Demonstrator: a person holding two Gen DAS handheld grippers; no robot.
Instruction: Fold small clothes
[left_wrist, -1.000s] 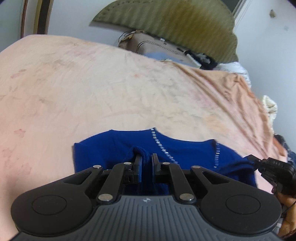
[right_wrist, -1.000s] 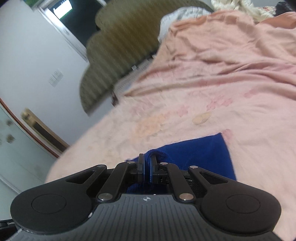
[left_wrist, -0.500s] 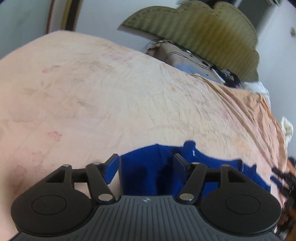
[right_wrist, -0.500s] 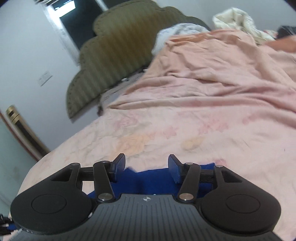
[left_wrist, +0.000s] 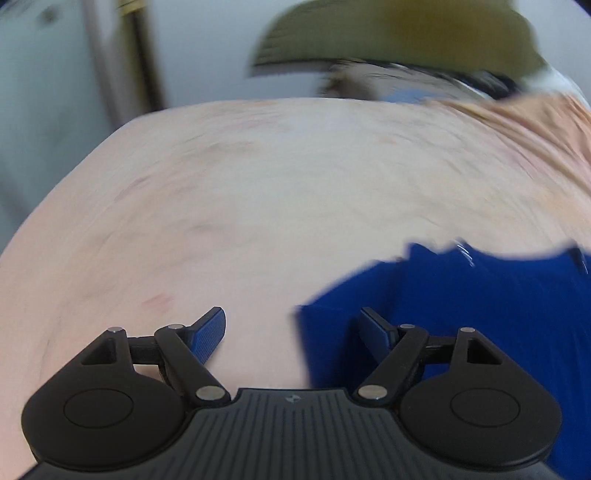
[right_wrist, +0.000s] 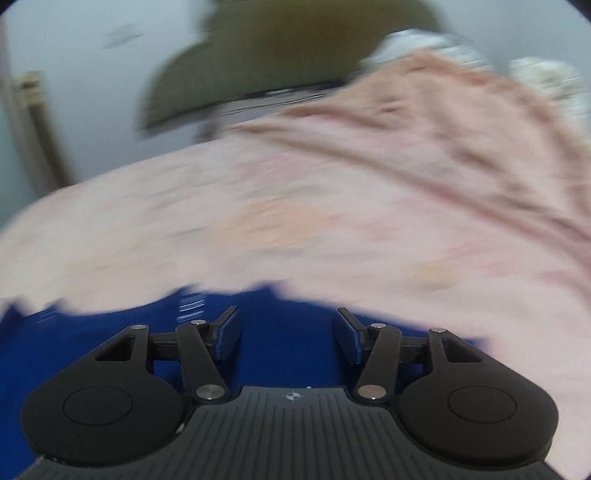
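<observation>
Both tongs gape wide and empty — the left gripper beside the blue garment's edge, the right gripper over it — apparently between folds; next, a fresh edge to pinch.

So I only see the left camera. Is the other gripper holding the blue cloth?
Observer: No. The right gripper is open, with the blue cloth lying under its gap.
Operator: Is there more cloth over there?
Observer: Yes, in the right view it runs off to the left edge of the picture.
Operator: What's past the pink sheet on that side?
Observer: A blurry white bundle at the far right, beyond the sheet. It's too blurred to say what it is.
</observation>
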